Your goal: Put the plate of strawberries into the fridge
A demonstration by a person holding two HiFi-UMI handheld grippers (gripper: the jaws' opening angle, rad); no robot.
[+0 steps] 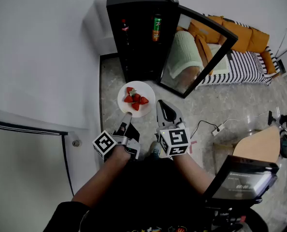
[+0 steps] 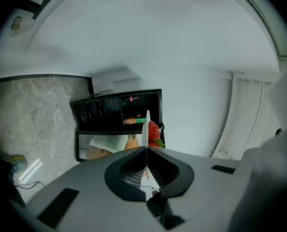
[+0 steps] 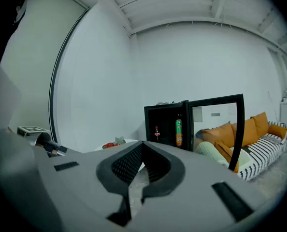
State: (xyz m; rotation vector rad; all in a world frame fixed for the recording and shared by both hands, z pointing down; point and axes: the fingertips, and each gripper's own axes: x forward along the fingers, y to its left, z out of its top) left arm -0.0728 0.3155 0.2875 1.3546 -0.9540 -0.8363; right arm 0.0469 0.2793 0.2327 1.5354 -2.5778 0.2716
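Note:
A white plate (image 1: 142, 92) with several red strawberries (image 1: 135, 99) hangs in the air in front of the open black fridge (image 1: 134, 33). My left gripper (image 1: 127, 116) is shut on the plate's near rim. In the left gripper view the plate (image 2: 147, 125) shows edge-on between the closed jaws of the left gripper (image 2: 146, 148), strawberries (image 2: 154, 131) to its right, the fridge (image 2: 109, 111) beyond. My right gripper (image 1: 161, 104) is beside the plate on its right, shut and empty. The right gripper (image 3: 142, 144) view shows the plate (image 3: 115, 144) at left and the fridge (image 3: 168, 124) ahead.
The fridge's glass door (image 1: 201, 52) stands swung open to the right. A cola bottle (image 1: 124, 26) and a green bottle (image 1: 156, 28) stand inside. A sofa (image 1: 245, 52) with orange cushions lies at right. A power strip (image 1: 217, 129) lies on the floor. A white wall (image 1: 42, 57) runs along the left.

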